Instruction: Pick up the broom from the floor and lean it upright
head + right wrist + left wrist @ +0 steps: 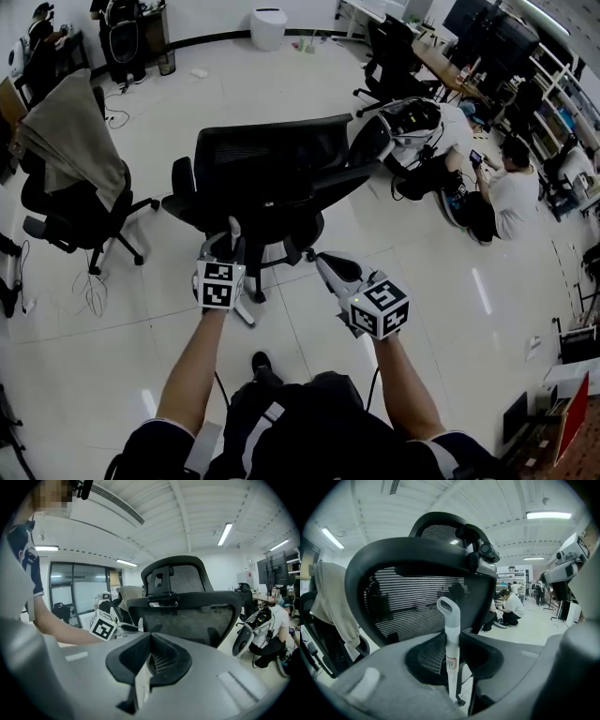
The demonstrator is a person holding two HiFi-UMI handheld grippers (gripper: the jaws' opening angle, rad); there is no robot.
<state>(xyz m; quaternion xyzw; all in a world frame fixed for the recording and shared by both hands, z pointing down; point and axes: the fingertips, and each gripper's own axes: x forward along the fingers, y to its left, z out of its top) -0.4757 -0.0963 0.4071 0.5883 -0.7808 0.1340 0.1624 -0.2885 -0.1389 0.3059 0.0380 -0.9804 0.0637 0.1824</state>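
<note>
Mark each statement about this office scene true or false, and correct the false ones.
1. The left gripper has a pale broom handle between its jaws. True.
2. The broom handle lies flat on the floor. False: it stands upright in the left gripper's jaws, with its loop end on top.
3. A beige cloth hangs over the black mesh office chair directly ahead of the grippers. False: the cloth hangs over another chair, off to the left in the head view.
4. A person in a white top is down low on the floor, at the right of the head view. True.
</note>
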